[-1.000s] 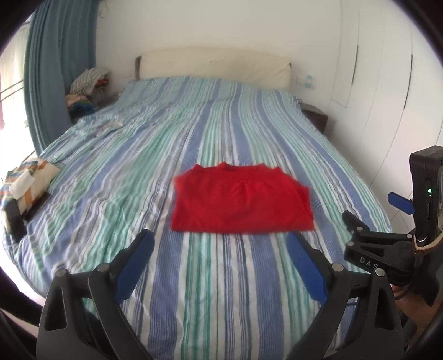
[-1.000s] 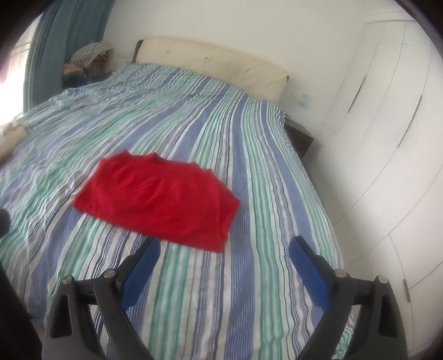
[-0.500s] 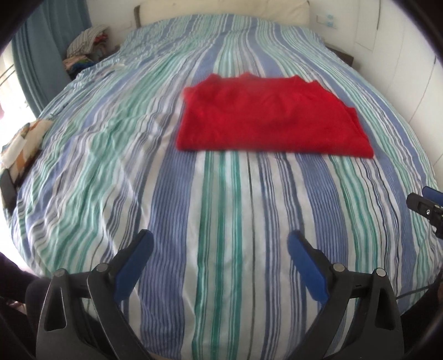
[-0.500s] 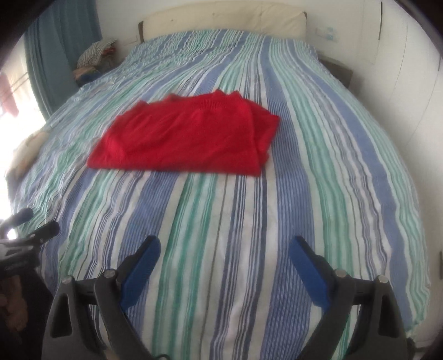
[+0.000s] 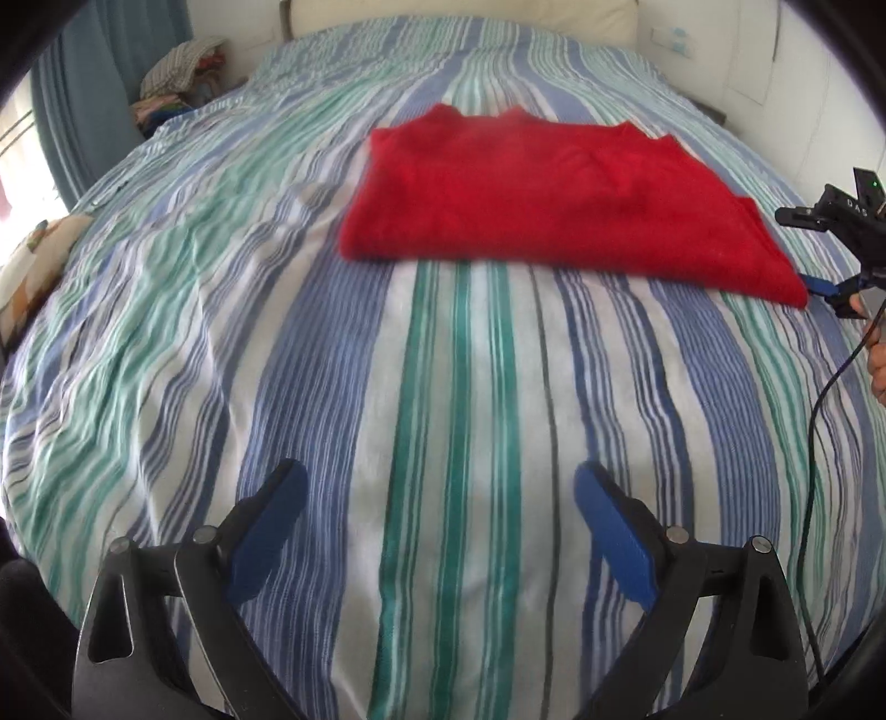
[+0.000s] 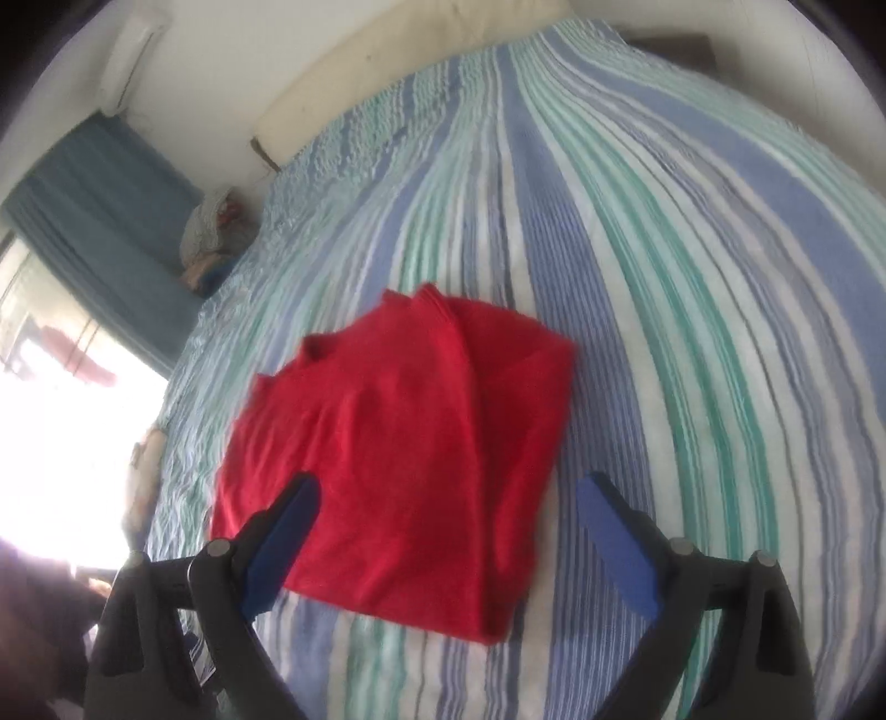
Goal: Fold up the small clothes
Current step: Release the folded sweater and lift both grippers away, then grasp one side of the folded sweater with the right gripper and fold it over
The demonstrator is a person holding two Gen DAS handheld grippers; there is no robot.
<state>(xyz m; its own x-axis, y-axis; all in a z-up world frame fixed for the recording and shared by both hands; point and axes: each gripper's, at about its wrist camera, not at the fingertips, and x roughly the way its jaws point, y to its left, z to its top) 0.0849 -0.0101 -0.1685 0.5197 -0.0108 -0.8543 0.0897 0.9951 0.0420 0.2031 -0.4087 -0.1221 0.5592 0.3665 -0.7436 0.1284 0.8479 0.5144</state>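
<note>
Both tongs stand spread wide and hold nothing: the left tongs (image 5: 437, 498) hang over bare striped cover near the foot of the bed, well short of the garment, while the right tongs (image 6: 446, 509) straddle the near edge of the folded cloth, the left blue pad lying in front of the red fabric in the wrist view and the right pad over the stripes beside it; contact with the cloth cannot be told. Filling both views, the bed (image 5: 454, 387) wears a bedspread striped lengthwise in blue, green and white, with a cream headboard (image 5: 459, 14) against the far wall. At the bed's middle lies the red shirt (image 5: 548, 194), folded into a flat rectangle, its neckline toward the headboard and one layered fold edge running along the side nearest the right tongs, seen in the left wrist view at the frame's right edge (image 5: 825, 288), just beside the shirt's near corner. A blue curtain (image 6: 105, 216) hangs at the bright window, with a heap of clothes (image 5: 180, 75) beside the bed's head. A black cable (image 5: 819, 399) trails from the right tool, whose clamp shows the letters "DAS" beside a small green light.
</note>
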